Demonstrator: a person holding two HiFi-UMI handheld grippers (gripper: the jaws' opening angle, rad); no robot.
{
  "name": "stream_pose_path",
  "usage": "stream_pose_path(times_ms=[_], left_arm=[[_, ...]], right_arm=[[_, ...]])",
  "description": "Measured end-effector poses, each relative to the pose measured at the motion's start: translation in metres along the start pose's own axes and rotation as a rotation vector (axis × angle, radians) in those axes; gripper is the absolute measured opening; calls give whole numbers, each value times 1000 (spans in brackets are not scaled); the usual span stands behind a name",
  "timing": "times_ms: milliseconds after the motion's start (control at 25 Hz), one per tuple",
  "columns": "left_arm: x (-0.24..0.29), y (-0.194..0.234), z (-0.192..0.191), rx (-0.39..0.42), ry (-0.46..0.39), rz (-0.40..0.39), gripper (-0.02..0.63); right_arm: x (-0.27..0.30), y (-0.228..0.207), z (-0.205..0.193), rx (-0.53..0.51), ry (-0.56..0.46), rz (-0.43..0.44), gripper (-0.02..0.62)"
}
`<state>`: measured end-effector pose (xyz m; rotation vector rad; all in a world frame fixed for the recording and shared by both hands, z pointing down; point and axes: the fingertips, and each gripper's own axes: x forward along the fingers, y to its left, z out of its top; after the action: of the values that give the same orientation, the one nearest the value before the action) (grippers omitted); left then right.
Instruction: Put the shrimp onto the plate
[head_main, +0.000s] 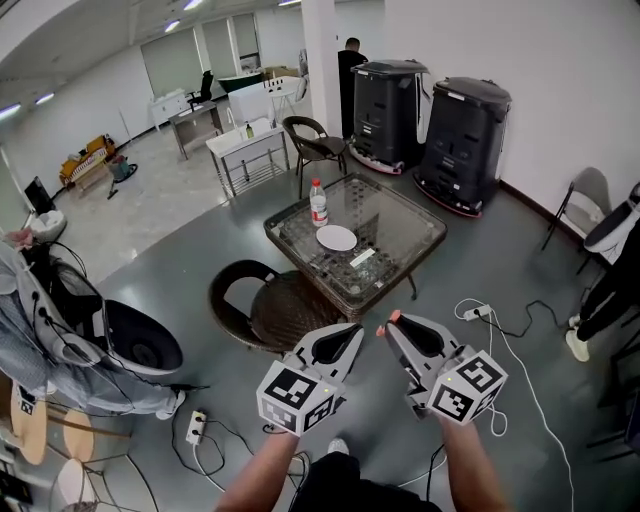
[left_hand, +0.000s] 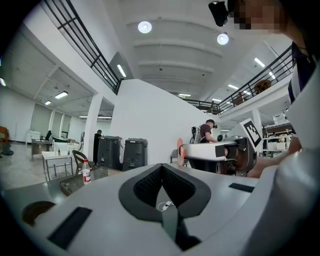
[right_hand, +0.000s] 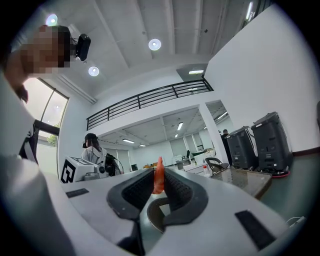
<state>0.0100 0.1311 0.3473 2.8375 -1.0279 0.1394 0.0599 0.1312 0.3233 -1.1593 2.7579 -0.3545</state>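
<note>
An orange shrimp (right_hand: 158, 176) is pinched between the tips of my right gripper (head_main: 388, 321), which is shut on it; its pink end (head_main: 388, 320) pokes out in the head view and it also shows past the other gripper (left_hand: 181, 148). My left gripper (head_main: 355, 330) is shut with nothing in it, its pads meeting (left_hand: 162, 186). Both grippers hang in the air short of a glass-topped table (head_main: 400, 248). A white plate (head_main: 336, 238) lies on that table next to a water bottle (head_main: 318, 204).
A dark wicker chair (head_main: 270, 305) stands between me and the table. A second chair (head_main: 314, 143) is beyond it. Two black machines (head_main: 430, 125) stand against the wall. Cables and a power strip (head_main: 478, 313) lie on the floor at right. A person's legs (head_main: 598, 300) show at far right.
</note>
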Motion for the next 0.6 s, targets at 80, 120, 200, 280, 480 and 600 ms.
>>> stream_pose_path(times_ms=[80,120,200,280,480,600], left_arm=[[4,14,3,-5,1,-13,9],[7,20,4,-7,1,-20,9],[11,30,6,-10,3,-35,9],[15,36,6,-14,6,-50,9],[27,47,5,-35,4,-65,9],[42,55,6,-40,3,-64,9]], right_arm=[[14,-5,5,2,-5,-6,63],[21,-7,7,2,-7,-9,63],[34,-11,10,-1,-9,-16,63],[44,-15,12,-2,-11,-23,63],[61,-31,12,19,-18,-35,63],[70,-47,12,31,-22,-28,63]])
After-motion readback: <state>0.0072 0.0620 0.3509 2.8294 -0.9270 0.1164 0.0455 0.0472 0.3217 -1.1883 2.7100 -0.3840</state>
